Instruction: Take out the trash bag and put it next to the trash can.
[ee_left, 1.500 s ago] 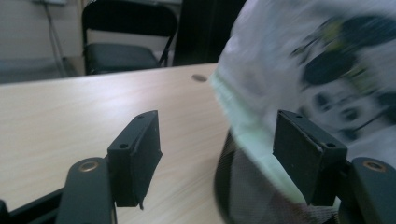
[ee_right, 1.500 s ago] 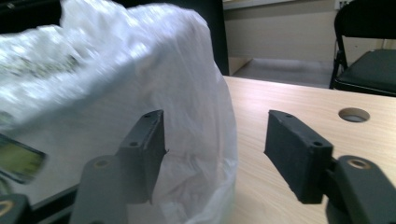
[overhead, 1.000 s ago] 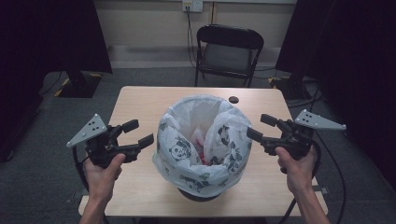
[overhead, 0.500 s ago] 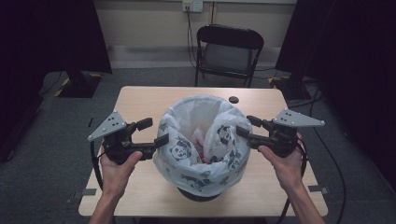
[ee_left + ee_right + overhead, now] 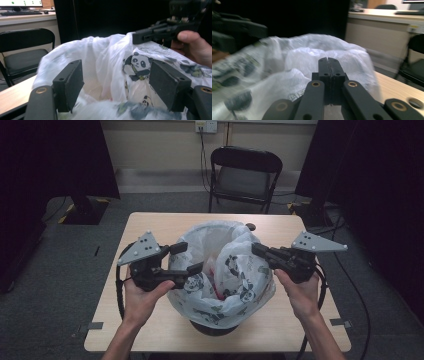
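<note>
A white plastic bag [image 5: 235,270] printed with pandas lines a dark bin [image 5: 212,327] in the middle of the table. My left gripper [image 5: 189,257] is at the bag's left rim. It is open and its jaws have just been closing a little. Bag film [image 5: 107,57] lies loose between the left gripper's [image 5: 115,85] pads. My right gripper [image 5: 256,249] is at the bag's right rim, its jaws just closed. In the right gripper view its jaws [image 5: 327,60] meet flat, with the bag [image 5: 294,57] right at the tips. The left gripper view has the right gripper's tip [image 5: 136,37] at a raised peak of the rim.
The wooden table [image 5: 150,230] has bare strips around the bin. A small dark round thing [image 5: 250,226] lies behind the bag. Something red [image 5: 212,270] shows inside the bag. A black folding chair [image 5: 242,175] stands beyond the far edge.
My left gripper has moved right and slightly up, from beside the bag onto its left rim. The right gripper's jaws have gone from open to shut at the right rim.
</note>
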Available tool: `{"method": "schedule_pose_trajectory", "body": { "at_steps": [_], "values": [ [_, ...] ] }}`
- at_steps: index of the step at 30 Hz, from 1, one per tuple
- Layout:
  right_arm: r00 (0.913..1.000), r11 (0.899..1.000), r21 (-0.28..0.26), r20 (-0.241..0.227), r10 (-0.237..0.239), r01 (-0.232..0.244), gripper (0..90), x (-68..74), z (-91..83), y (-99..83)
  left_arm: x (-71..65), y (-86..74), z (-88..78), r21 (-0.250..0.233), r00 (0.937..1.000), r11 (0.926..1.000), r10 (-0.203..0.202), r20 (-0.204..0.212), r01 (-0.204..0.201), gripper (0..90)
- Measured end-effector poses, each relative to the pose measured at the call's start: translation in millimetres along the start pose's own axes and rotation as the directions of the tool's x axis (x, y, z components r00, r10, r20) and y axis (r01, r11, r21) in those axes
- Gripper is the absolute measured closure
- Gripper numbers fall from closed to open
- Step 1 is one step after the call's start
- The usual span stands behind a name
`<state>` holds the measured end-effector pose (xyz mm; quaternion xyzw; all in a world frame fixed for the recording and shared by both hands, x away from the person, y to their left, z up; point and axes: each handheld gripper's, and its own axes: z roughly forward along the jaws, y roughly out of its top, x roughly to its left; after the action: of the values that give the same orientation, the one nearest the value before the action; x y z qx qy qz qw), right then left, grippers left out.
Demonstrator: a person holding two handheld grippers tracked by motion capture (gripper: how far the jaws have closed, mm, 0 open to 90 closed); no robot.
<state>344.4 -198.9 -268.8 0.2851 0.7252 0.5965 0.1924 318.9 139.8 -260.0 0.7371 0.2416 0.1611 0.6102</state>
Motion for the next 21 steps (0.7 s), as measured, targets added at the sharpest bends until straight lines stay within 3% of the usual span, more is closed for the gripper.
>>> {"method": "schedule_pose_trajectory", "body": {
  "at_steps": [2, 3, 4, 6, 8, 9, 11, 13, 16, 18, 20, 21],
  "values": [
    [0.9999, 1.000, -0.009, -0.014, 0.000, 0.000, 90.0, 1.6, 1.2, 2.6, -2.3, 1.9, 1.8, -0.016, 0.9997, 0.9998, -0.007, 0.022, 0.008, 31.1],
    [0.9986, 0.999, -0.034, -0.053, 0.006, -0.008, 90.0, 5.1, 2.9, 9.5, -3.8, 7.5, 3.5, -0.054, 0.9944, 0.9977, -0.034, 0.100, 0.040, 33.3],
    [0.9969, 0.999, -0.054, -0.079, 0.005, -0.009, 90.0, 7.3, 3.3, 13.3, -3.8, 7.5, 3.5, -0.054, 0.9944, 0.9977, -0.034, 0.100, 0.040, 34.3],
    [0.9941, 0.997, -0.079, -0.108, 0.005, -0.014, 90.0, 12.9, 4.3, 21.5, -9.3, 19.3, 5.2, -0.083, 0.9991, 0.9966, 0.003, 0.043, 0.000, 35.4],
    [0.9928, 0.996, -0.084, -0.120, -0.002, -0.008, 90.0, 15.6, 5.2, 25.5, -10.3, 23.1, 7.1, -0.084, 0.9991, 0.9965, 0.001, 0.043, 0.002, 35.6],
    [0.9905, 0.996, -0.088, -0.138, -0.006, -0.006, 90.0, 20.6, 6.8, 32.8, -10.7, 26.6, 9.6, -0.076, 0.9983, 0.9971, 0.002, 0.058, 0.002, 35.6],
    [0.9884, 0.995, -0.101, -0.151, -0.012, -0.004, 90.0, 24.4, 7.4, 39.4, -14.2, 34.3, 18.0, -0.036, 0.9978, 0.9987, 0.039, 0.054, -0.037, 35.6],
    [0.9856, 0.993, -0.114, -0.168, -0.017, -0.003, 90.0, 27.8, 6.9, 46.4, -13.9, 37.2, 23.3, -0.014, 0.9971, 0.9991, 0.041, 0.064, -0.040, 34.3],
    [0.9857, 0.990, -0.136, -0.163, -0.044, 0.021, 90.0, 32.1, 5.5, 53.4, -12.1, 38.9, 27.6, -0.015, 0.9960, 0.9996, 0.027, 0.085, -0.026, 32.9],
    [0.9793, 0.986, -0.163, -0.195, -0.053, 0.020, 90.0, 38.2, 5.2, 61.4, -9.0, 41.9, 33.0, -0.019, 0.9923, 0.9998, -0.006, 0.124, 0.008, 32.0],
    [0.9780, 0.986, -0.165, -0.200, -0.060, 0.027, 90.0, 40.8, 5.5, 63.7, -9.0, 43.6, 35.1, -0.021, 0.9920, 0.9998, 0.003, 0.127, 0.000, 32.3],
    [0.9730, 0.986, -0.166, -0.220, -0.069, 0.032, 90.0, 45.2, 7.0, 66.5, -9.2, 45.0, 37.0, -0.016, 0.9925, 0.9998, 0.012, 0.122, -0.010, 35.1]
  ]
}}
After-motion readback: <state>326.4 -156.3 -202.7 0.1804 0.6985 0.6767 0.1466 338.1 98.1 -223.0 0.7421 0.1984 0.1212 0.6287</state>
